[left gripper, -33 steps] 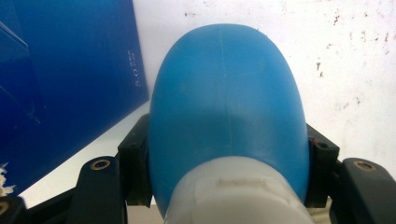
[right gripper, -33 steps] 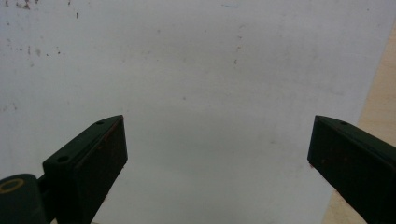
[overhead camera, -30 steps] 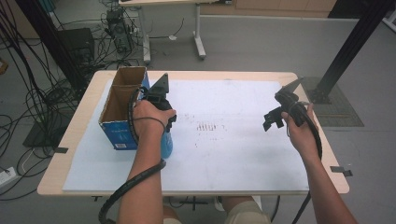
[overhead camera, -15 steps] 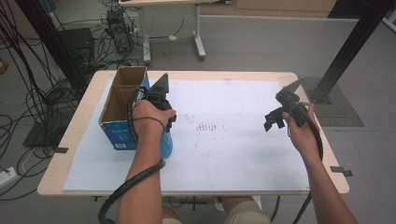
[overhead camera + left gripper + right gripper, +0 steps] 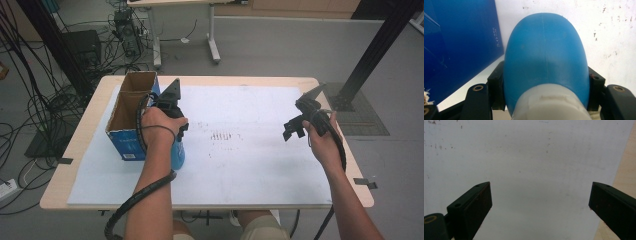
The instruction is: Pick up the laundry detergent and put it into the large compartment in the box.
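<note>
Right now my left gripper (image 5: 546, 95) has its jaws clamped on either side of a rounded blue plastic bottle (image 5: 545, 62), just above its white neck; the bottle stands on the white sheet (image 5: 250, 165) just beside the open blue cardboard box (image 5: 127, 117). Meanwhile my right gripper (image 5: 540, 207) hangs over bare sheet near the wooden table edge (image 5: 626, 170), jaws spread wide, holding nothing.

High view overhead, facing forward-down on table (image 5: 210, 200); both gripper views close, sharing its white mat (image 5: 536, 157).
</note>
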The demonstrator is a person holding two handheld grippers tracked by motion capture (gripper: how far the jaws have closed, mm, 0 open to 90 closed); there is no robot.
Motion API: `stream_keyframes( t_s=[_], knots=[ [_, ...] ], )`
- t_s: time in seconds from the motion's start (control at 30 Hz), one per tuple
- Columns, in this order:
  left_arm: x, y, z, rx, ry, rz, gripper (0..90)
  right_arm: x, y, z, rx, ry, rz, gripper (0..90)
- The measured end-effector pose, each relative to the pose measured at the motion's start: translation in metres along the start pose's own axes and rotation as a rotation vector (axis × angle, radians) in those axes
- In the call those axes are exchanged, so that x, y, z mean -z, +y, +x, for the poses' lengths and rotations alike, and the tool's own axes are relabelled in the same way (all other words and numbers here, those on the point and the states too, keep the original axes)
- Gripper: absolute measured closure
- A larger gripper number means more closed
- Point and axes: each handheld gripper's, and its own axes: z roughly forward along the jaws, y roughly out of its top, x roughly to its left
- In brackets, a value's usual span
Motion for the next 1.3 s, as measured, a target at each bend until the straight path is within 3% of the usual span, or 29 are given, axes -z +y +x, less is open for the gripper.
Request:
stream_keyframes(
  t_s=[1.3],
  knots=[
    [0.0000, -0.0006, 0.0019, -0.004, -0.005, -0.001, 37.6, -0.0023, 0.0007, 0.0006, 0.007, 0.004, 0.000, 4.9]
  ],
)
